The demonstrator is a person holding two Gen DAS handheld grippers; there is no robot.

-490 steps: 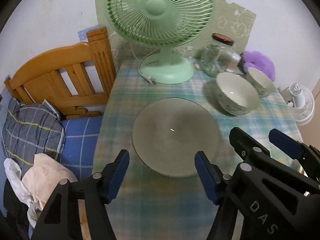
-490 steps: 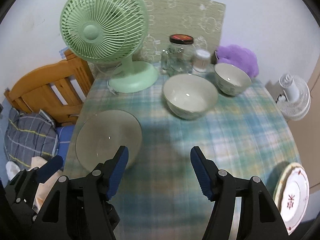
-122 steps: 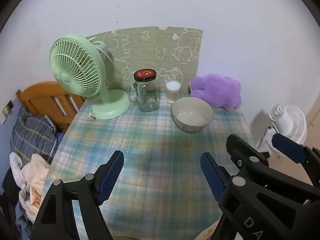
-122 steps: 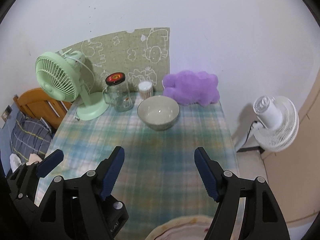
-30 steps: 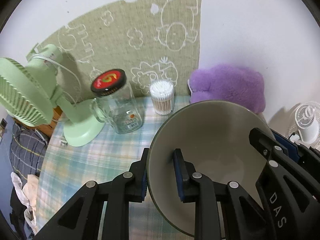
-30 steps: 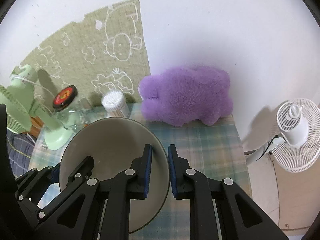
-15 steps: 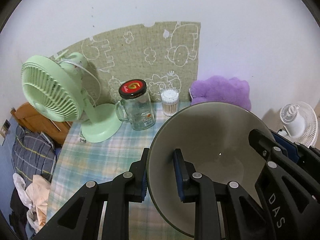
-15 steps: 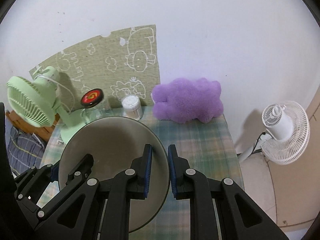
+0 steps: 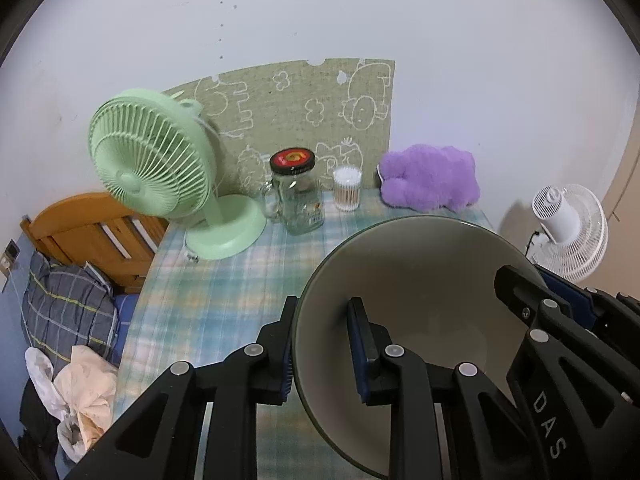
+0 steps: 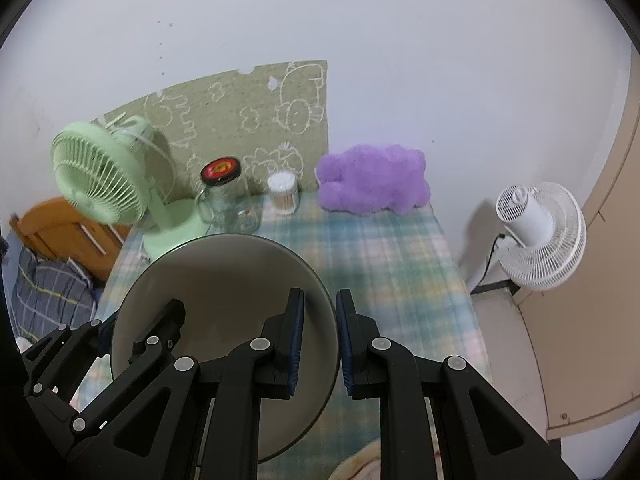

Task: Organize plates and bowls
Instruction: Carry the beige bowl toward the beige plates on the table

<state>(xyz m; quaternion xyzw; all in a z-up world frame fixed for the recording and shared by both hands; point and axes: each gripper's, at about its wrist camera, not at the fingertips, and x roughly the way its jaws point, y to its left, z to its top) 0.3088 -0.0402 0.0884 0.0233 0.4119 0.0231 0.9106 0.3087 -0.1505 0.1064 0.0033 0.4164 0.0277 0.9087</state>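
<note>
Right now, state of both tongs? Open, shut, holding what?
Left tongs: shut on the bowl, clamping its left rim.
Right tongs: shut on the same bowl, clamping its right rim.

The middle of the table (image 9: 224, 280) is bare, while the green fan (image 9: 160, 176), jar (image 9: 298, 196), cotton swabs (image 9: 347, 188) and purple toy (image 9: 430, 182) block the back.
</note>
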